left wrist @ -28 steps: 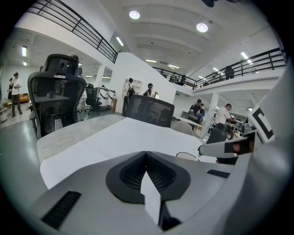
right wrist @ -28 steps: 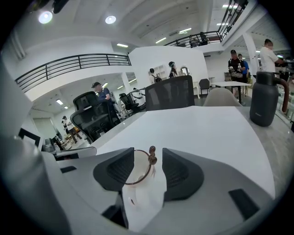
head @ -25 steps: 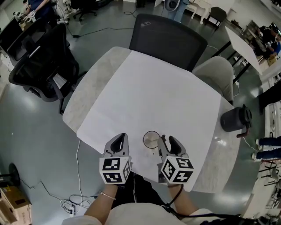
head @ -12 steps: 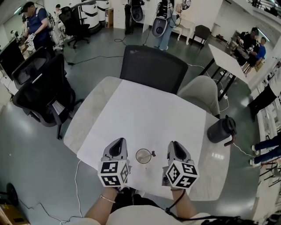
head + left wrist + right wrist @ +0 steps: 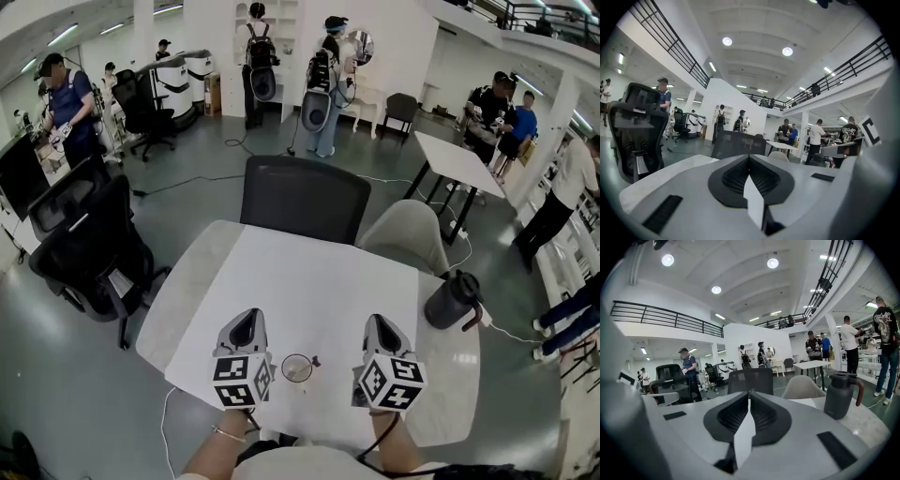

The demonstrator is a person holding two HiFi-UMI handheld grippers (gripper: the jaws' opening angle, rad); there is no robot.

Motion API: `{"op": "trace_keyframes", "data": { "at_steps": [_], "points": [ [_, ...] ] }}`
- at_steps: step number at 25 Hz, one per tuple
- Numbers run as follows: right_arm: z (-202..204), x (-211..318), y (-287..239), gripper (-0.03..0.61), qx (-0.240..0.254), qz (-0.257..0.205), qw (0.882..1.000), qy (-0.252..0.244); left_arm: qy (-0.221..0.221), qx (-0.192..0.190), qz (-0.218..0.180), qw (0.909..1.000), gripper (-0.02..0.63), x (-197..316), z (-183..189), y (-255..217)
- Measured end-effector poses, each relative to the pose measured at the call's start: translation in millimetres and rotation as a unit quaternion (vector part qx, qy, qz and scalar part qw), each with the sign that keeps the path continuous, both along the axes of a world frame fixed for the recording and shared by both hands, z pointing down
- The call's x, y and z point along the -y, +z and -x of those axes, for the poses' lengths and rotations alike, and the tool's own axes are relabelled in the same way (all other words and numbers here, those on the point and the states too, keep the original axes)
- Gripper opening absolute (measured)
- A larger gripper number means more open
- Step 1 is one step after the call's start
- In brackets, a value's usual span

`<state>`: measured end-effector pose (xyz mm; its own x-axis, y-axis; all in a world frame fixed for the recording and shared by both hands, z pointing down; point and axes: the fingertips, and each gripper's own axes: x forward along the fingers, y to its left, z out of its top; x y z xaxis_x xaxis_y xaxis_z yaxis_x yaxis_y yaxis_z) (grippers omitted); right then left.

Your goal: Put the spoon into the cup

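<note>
Spoon (image 5: 313,361) stands in the clear cup (image 5: 296,369) between my tools (both empty): right gripper (image 5: 381,325) has just been closing, jaws now meeting; left gripper (image 5: 246,322) pressed together too.

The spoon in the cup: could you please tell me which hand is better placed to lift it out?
Probably the right. The spoon leans its handle over the right rim of the cup, toward the right tool, whose jaws have just been closing with nothing between them. The left tool, also shut, sits opposite.

L tool (image 5: 246,323) + R tool (image 5: 381,328): grey shells, b/w marker cubes | L wrist: thin bracelet (image 5: 228,434), prob. | top (image 5: 309,464): pale
</note>
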<state>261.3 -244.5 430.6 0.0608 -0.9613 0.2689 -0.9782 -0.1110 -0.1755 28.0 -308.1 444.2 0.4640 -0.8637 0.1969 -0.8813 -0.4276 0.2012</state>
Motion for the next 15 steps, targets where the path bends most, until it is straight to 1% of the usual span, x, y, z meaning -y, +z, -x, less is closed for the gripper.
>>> {"op": "trace_keyframes", "data": {
  "at_steps": [8, 15],
  "points": [
    [-4.6, -3.2, -5.1, 0.032, -0.019, -0.001, 1.0, 0.011, -0.002, 0.003, 0.001, 1.0, 0.018, 2.0, 5.5, 1.0],
    [-0.5, 1.6, -2.0, 0.031, -0.02, 0.004, 1.0, 0.01, -0.002, 0.004, 0.005, 1.0, 0.018, 7.3, 11.5, 5.1]
  ]
}}
